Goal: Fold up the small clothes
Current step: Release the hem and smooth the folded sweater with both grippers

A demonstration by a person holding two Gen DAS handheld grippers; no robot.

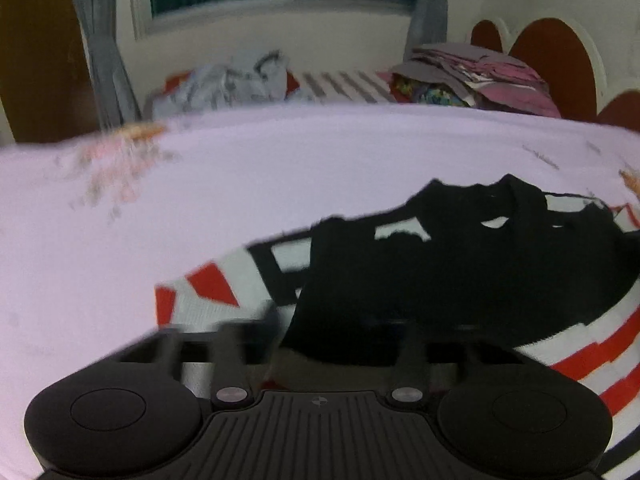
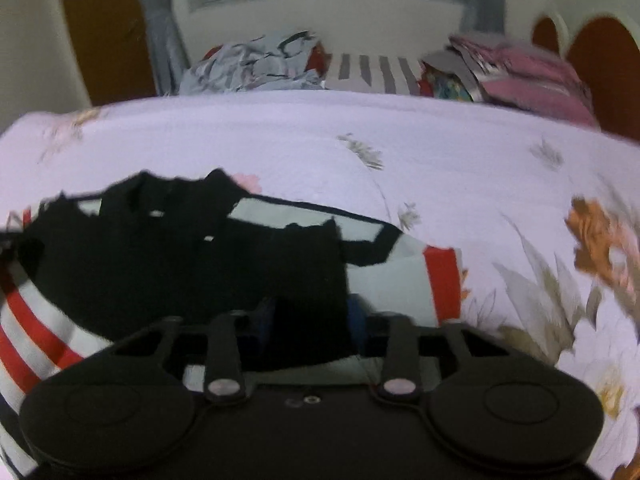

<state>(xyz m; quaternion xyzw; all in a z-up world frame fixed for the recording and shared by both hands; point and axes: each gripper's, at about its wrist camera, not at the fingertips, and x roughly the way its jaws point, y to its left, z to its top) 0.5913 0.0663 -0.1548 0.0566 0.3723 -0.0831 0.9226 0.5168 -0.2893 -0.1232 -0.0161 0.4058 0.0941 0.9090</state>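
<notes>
Black garment with red-and-white striped sleeves: lying on floral bedspread. Left gripper: jaws clamped on its black fabric. Right gripper: jaws likewise clamped on black fabric.

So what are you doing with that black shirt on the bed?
A person is folding small clothes, with a gripper in each hand. The left gripper and the right gripper are each pinched shut on the near edge of a black garment. It lies on a white cloth with red and black stripes, spread over a pale floral bedspread. More clothes are piled at the far side.
</notes>
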